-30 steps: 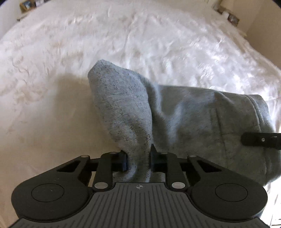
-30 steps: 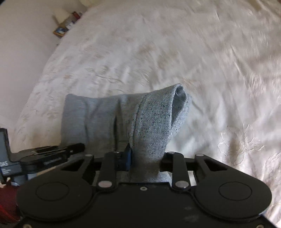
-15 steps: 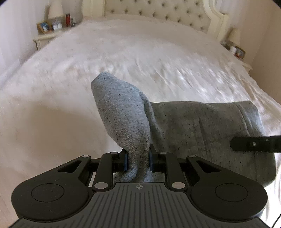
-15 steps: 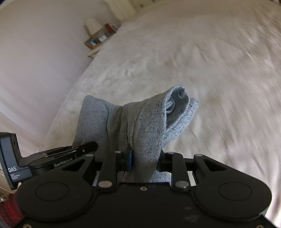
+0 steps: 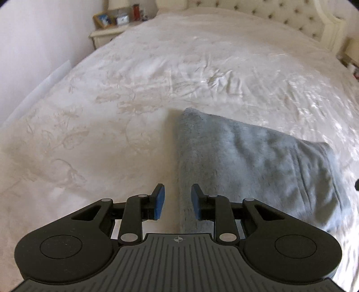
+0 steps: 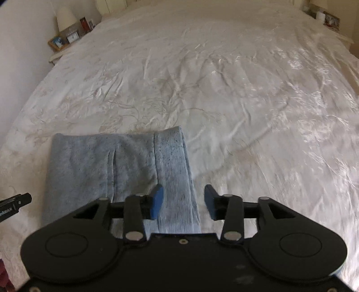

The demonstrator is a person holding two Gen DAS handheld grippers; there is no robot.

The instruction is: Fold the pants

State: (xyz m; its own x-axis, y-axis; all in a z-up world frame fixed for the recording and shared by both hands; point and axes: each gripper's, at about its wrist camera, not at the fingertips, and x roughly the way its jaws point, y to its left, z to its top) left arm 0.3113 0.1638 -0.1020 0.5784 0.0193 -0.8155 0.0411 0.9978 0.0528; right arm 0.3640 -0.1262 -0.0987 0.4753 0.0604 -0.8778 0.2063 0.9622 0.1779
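White bedspread (image 5: 134, 89) carries folded pants (image 5: 246, 161) lengthwise toward headboard (image 5: 269, 13); both claws just released.

Matt grey fleecy cloth pants (image 5: 253, 161) lie on a glossy, wrinkled bedspread (image 5: 202, 67).

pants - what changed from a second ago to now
Both grippers let go: the left gripper and right gripper have just opened their jaws, and the raised corners of the grey pants dropped flat, folded, on the bed. The pants stayed on the bedspread.

Pants (image 5: 253, 166) near edge behind gripper housing
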